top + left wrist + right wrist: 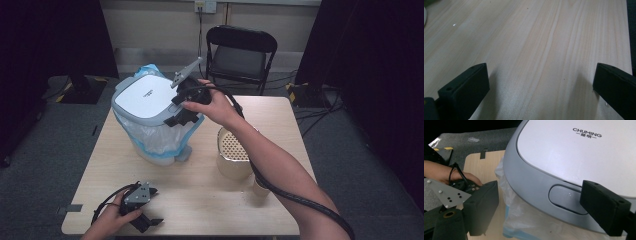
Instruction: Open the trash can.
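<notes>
Bin (150,120) and strainer pot (233,155) crowd mid-table (200,200) — front stays open.

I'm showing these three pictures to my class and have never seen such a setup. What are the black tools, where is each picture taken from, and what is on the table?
A person holds a two-jaw tool in each hand. The high view looks down on the table; the other two cameras ride on the tools.

The left gripper rests open over bare wood. The right gripper, open and holding nothing, is at the front button of a lidded bin lined with a plastic bag. A round perforated container stands beside the bin.
</notes>
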`<action>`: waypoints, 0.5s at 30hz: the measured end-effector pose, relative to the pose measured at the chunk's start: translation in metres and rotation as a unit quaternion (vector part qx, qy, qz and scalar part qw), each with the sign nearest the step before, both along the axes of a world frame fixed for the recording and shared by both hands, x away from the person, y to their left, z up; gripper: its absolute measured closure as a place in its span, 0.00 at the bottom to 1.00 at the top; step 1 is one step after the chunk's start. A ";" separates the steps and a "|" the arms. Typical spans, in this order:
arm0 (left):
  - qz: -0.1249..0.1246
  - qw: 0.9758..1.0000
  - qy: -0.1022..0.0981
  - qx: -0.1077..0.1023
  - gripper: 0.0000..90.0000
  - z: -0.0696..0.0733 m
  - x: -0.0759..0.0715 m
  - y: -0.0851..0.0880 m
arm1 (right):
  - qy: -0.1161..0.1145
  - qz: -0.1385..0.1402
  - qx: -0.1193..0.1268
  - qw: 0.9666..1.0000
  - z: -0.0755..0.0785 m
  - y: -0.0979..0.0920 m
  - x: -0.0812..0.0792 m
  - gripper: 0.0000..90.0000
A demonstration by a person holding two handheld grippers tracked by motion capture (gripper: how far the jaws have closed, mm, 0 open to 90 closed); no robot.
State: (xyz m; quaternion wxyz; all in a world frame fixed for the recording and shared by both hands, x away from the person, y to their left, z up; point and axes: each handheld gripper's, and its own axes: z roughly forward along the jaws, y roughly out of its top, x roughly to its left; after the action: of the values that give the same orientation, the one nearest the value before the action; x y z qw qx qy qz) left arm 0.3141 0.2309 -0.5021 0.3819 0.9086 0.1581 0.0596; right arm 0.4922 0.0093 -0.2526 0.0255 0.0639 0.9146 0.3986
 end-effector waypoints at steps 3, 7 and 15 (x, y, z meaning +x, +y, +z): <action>0.000 1.000 0.000 0.000 0.00 0.000 0.000 0.000 | 0.003 -0.003 -0.001 1.000 0.000 -0.001 0.000 0.17; 0.000 1.000 0.000 0.000 0.00 0.000 0.000 0.000 | 0.002 -0.005 -0.005 1.000 -0.001 -0.005 0.000 0.17; 0.000 1.000 0.000 0.000 0.00 0.000 0.000 0.000 | -0.011 -0.003 -0.003 1.000 -0.001 -0.029 -0.013 0.18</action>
State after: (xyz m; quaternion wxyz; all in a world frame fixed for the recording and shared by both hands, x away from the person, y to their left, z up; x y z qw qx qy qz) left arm 0.3141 0.2309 -0.5021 0.3818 0.9087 0.1581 0.0595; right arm 0.4787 -0.0193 -0.2538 0.0373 0.0622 0.9153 0.3961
